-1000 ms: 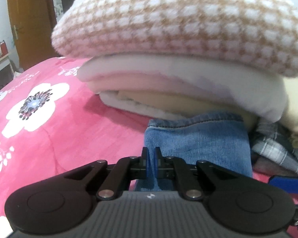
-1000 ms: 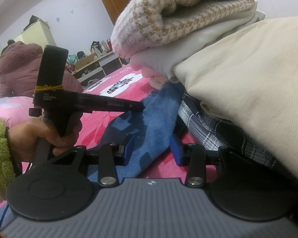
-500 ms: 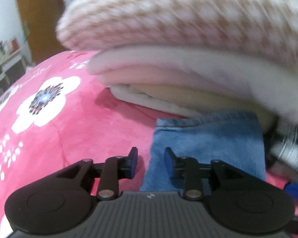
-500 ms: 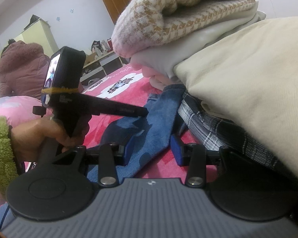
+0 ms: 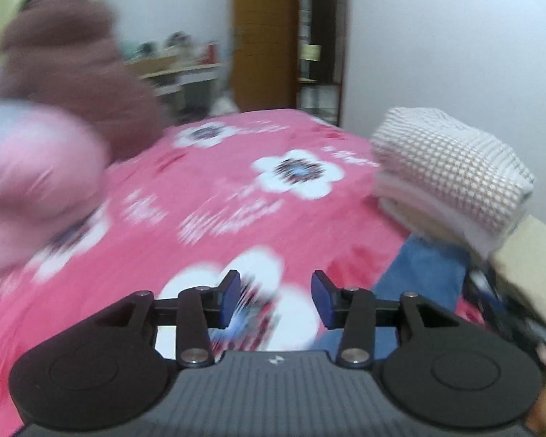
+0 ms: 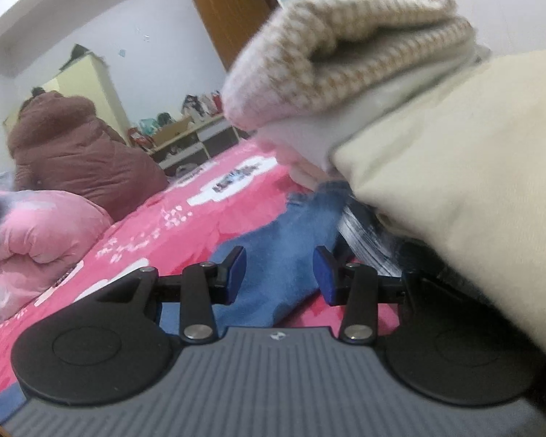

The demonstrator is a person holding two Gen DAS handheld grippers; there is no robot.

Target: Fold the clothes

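A: Left hand-held gripper (image 5: 276, 298) — jaws had just been opening and stood well apart, nothing between them. Only the pink flowered bedspread (image 5: 214, 196) showed in the gap. View was motion-blurred.

B: And the jeans (image 5: 422, 273)?

A: Lying on the bed off to the right of that gripper, apart from it, one end tucked under the stack of folded clothes (image 5: 451, 167). Checked knit on top of the stack, pale layers below.

B: Right hand-held gripper (image 6: 278, 273)?

A: Jaws part open, low over the bed. The jeans (image 6: 291, 247) ran up between the blue pads (image 6: 236, 273) toward the stack. Cloth filled the gap on the left side; whether the pads pressed it I could not tell.

B: Anything beside it?

A: A cream folded garment (image 6: 466, 167) close on the right, a plaid piece (image 6: 364, 240) under it. Pink quilt (image 6: 36, 225) and brown padded coat (image 6: 76, 156) far left on the bed.
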